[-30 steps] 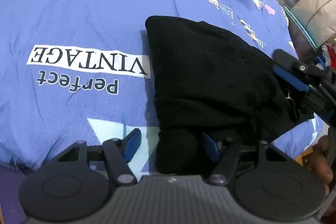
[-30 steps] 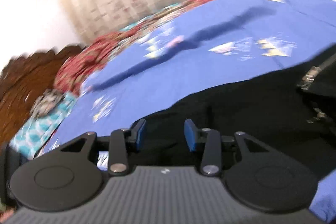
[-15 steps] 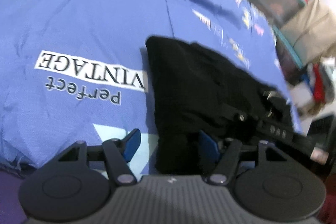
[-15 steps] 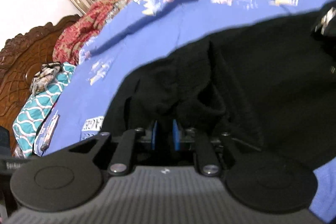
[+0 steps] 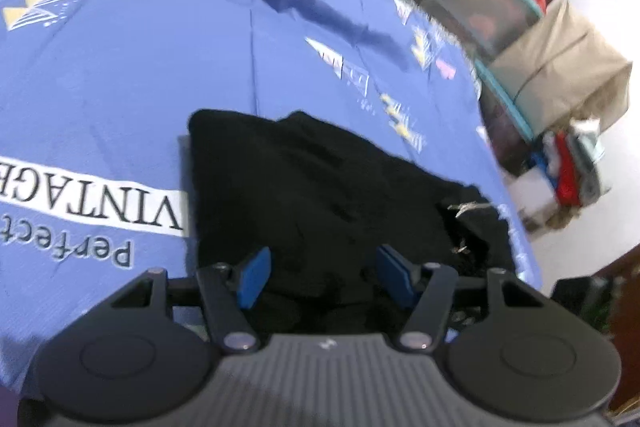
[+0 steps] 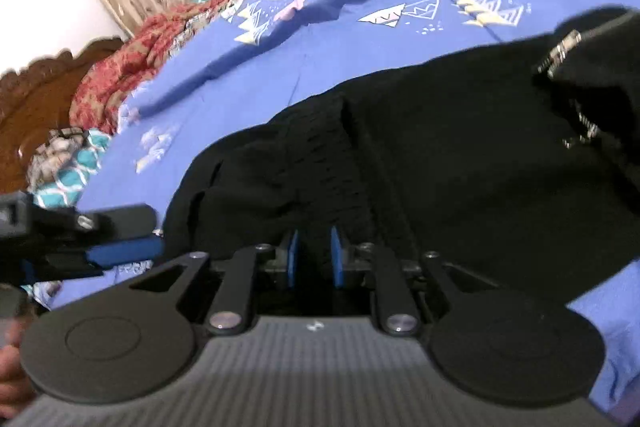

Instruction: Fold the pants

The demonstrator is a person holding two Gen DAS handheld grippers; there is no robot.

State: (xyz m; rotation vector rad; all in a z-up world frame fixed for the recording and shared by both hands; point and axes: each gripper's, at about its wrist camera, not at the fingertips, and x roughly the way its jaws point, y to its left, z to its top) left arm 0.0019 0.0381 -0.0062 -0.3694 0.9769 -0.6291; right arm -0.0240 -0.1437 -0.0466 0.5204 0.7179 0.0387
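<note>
Black pants (image 5: 320,195) lie bunched on a blue bedsheet (image 5: 120,75). My left gripper (image 5: 325,277) hovers over their near edge. Its blue pads (image 5: 254,277) stand apart and are closing, with loose black fabric between them and no grip showing. In the right wrist view the pants (image 6: 460,155) fill the middle, with a metal zipper (image 6: 556,55) at the upper right. My right gripper (image 6: 315,259) is shut on a raised ridge of the black fabric. The left gripper (image 6: 120,239) shows at the left edge of that view, beside the pants.
The sheet bears a "Perfect VINTAGE" print (image 5: 100,203) left of the pants. Storage boxes (image 5: 500,7) and a covered bundle (image 5: 560,67) stand past the bed's right edge. A carved wooden headboard (image 6: 32,99), a red blanket (image 6: 132,67) and a teal cloth (image 6: 72,167) lie far left.
The right gripper sank onto the pants and closed from open onto a fabric ridge. The left gripper shifted right so both its pads flank the black fabric. The right gripper left the left view.
</note>
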